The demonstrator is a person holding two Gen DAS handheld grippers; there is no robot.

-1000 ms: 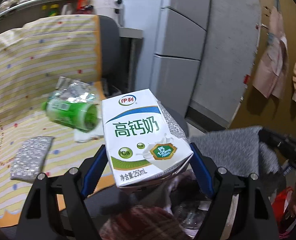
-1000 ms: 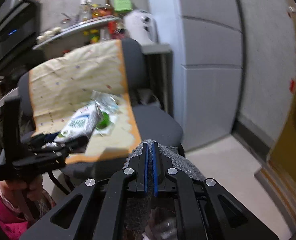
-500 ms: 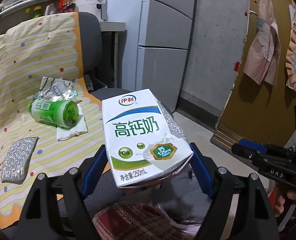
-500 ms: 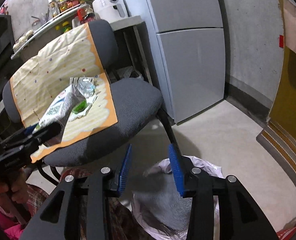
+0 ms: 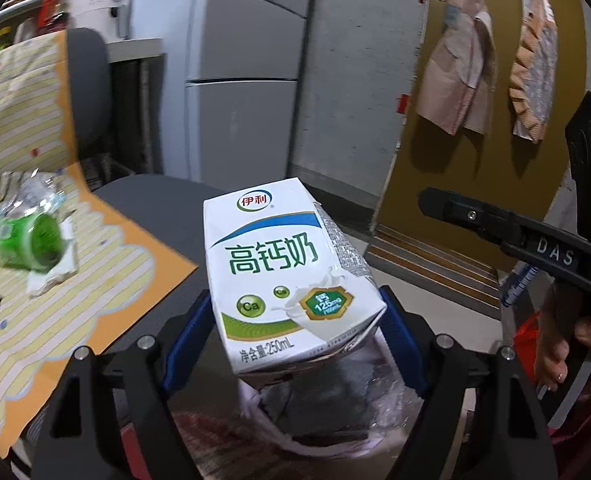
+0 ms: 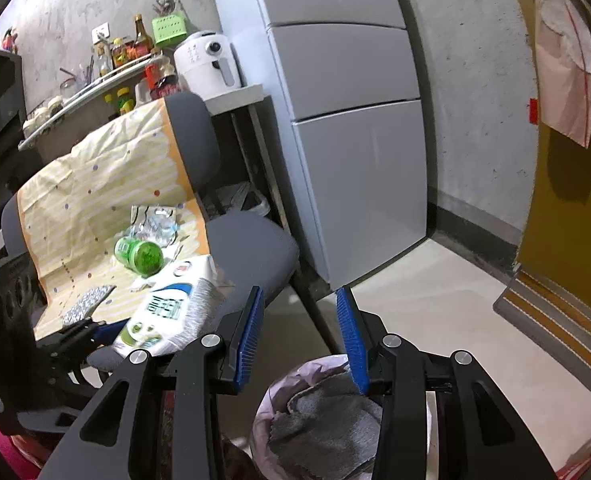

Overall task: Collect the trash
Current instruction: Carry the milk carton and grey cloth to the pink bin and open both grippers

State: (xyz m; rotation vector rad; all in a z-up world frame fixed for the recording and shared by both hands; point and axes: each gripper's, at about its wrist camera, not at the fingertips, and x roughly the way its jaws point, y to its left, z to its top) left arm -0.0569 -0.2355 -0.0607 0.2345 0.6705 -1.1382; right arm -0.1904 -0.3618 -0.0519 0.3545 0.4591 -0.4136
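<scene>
A white milk carton (image 5: 287,272) with green lettering is clamped in my left gripper (image 5: 295,328), held above a bin lined with a pale bag (image 5: 335,412). A grey cloth (image 6: 327,428) lies inside that bin (image 6: 279,392). My right gripper (image 6: 301,336) hangs open over the bin with nothing between its blue pads. The carton (image 6: 167,312) and left gripper appear at the left of the right wrist view. A crushed green bottle (image 6: 139,254), a crumpled wrapper (image 6: 155,218) and a small grey pad (image 6: 87,304) lie on the chair's striped cover.
A grey office chair (image 6: 251,248) with a yellow striped cloth (image 6: 95,184) stands left of the bin. Behind it are a grey fridge (image 6: 355,128), a white appliance (image 6: 207,64) and a cluttered shelf. A person's hand (image 5: 567,344) holds the right gripper's handle.
My right gripper opened and let the grey cloth fall into the bin, then lifted. My left gripper has carried the carton rightward from the chair to above the bin.
</scene>
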